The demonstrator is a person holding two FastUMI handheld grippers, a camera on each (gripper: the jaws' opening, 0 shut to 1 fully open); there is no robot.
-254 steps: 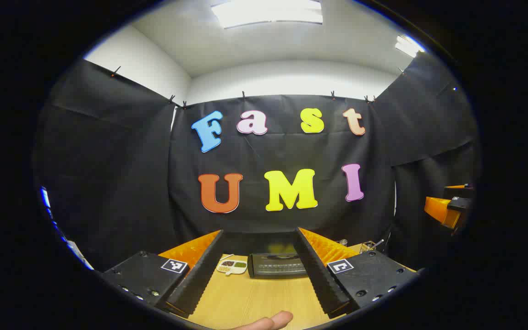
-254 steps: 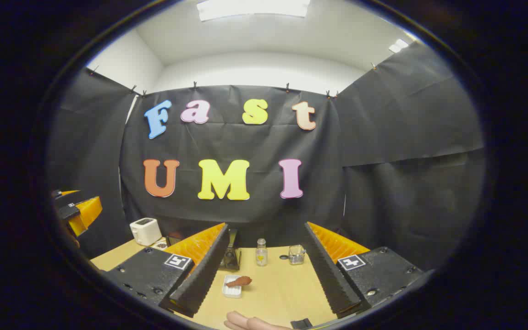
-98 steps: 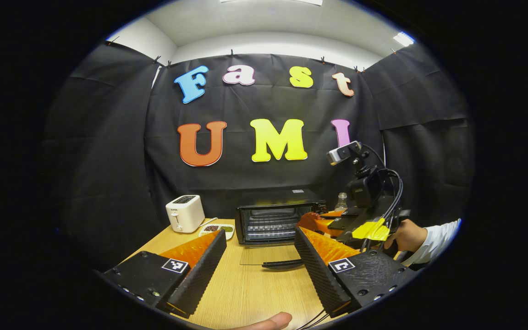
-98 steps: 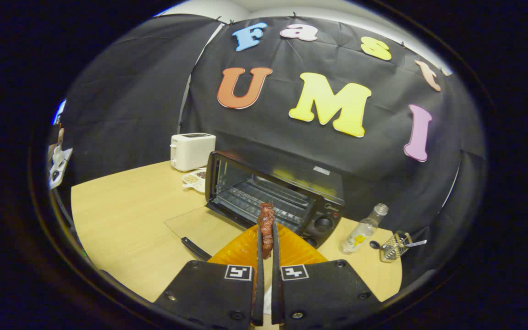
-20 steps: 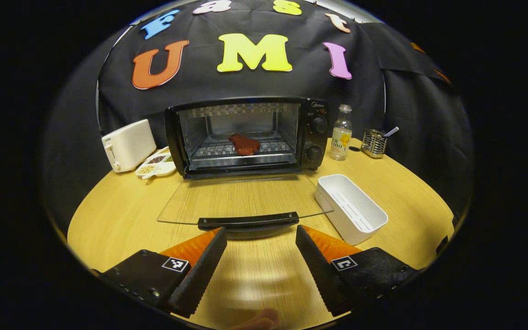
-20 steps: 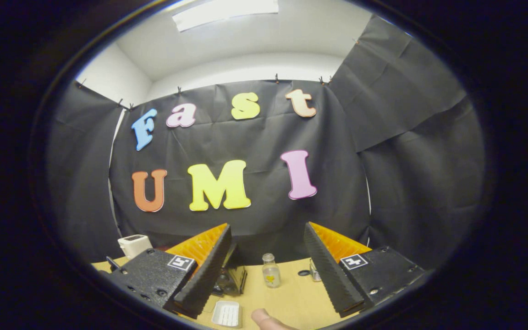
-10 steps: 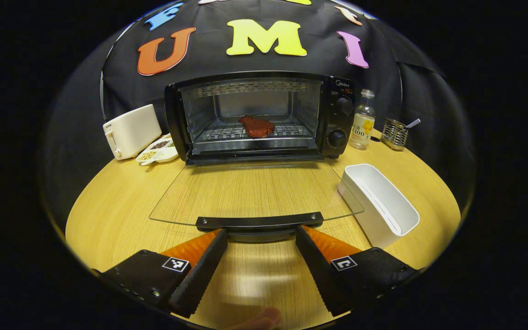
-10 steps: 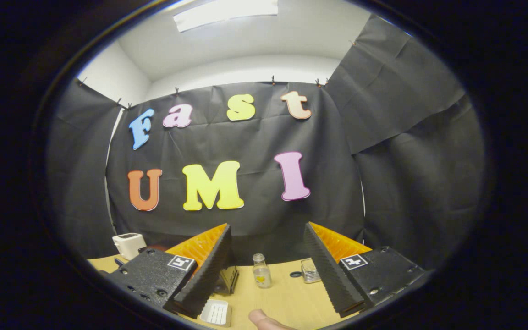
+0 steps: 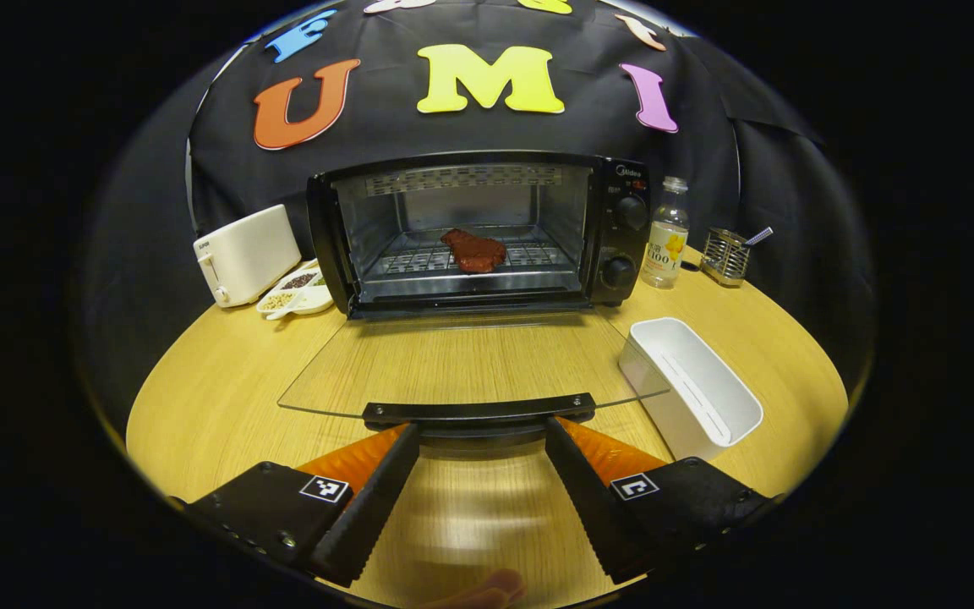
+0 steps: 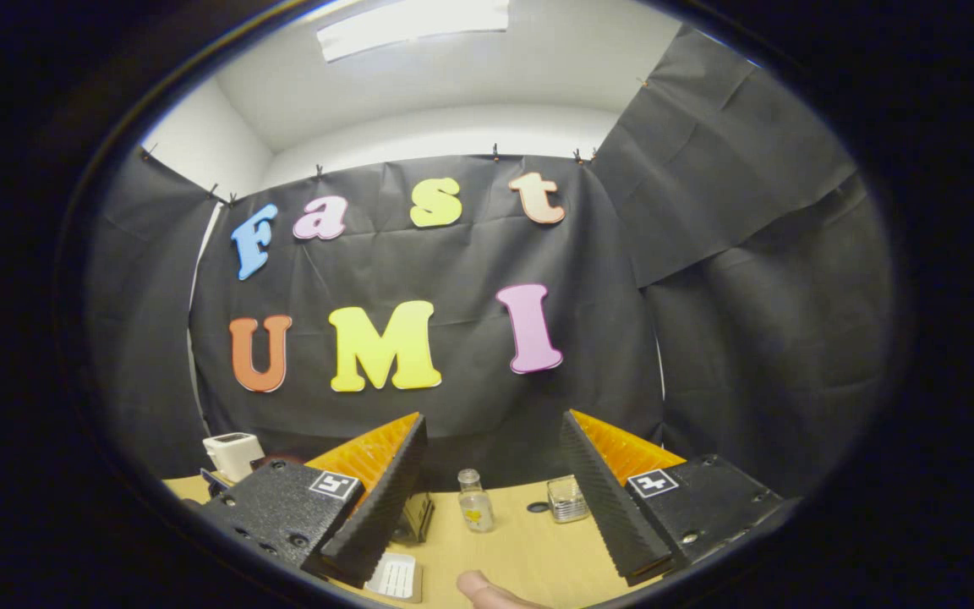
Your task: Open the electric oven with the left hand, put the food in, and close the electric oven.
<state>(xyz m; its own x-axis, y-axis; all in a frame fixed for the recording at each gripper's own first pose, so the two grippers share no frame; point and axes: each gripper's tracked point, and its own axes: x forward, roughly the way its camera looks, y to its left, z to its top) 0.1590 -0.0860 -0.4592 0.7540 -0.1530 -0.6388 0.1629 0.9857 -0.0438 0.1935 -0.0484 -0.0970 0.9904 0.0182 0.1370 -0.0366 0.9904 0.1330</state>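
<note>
The black electric oven stands at the back of the wooden table with its glass door folded flat down toward me. A reddish piece of food lies on the rack inside. My left gripper is open, its fingertips just under the door's black handle, one at each side of its middle. In the right gripper view my right gripper is open and empty, raised above the table and facing the booth wall; part of the oven peeks from behind its left finger.
An empty white tray sits right of the door. A white toaster and a divided dish of beans stand left of the oven. A small bottle and wire holder stand to its right.
Over the last second my left gripper came forward until its tips reached the door handle. The right gripper view has drifted slightly, still open and empty. Earlier, the right gripper placed the food inside.
</note>
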